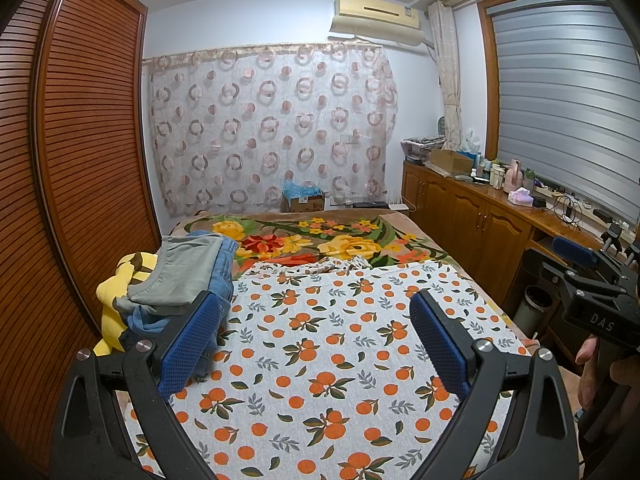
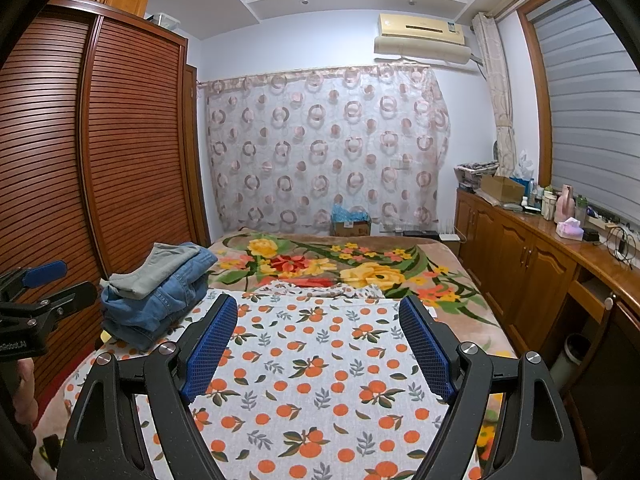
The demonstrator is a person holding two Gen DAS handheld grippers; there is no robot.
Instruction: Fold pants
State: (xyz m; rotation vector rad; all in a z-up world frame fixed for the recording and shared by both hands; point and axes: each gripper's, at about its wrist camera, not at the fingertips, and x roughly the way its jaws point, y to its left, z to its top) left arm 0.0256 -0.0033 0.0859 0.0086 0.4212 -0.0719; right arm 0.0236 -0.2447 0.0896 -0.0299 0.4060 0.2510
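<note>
Left gripper [image 1: 316,344] is spread wide, holding nothing, above the orange-print cloth [image 1: 340,352] on the bed. Right gripper [image 2: 318,346] is the same — wide, nothing between the blue pads [image 2: 210,346]. Each gripper shows at the edge of the other's view, beside it.

Pants sit in a pile [image 2: 160,288] at the cloth's left edge, near the wardrobe [image 2: 132,140]: grey pair [image 1: 184,276] on top, jeans [image 2: 168,300] under it, yellow garment [image 1: 112,312] sticking out on the wardrobe side. Left pad [image 1: 192,344] overlaps the pile's near corner in the left view; contact unclear.

Floral blanket [image 2: 360,268] lies beyond the cloth, a small crumpled print fabric [image 2: 320,290] at the seam. Cabinet [image 2: 520,248] with bottles runs along the right, bin [image 2: 572,352] beside the bed.
</note>
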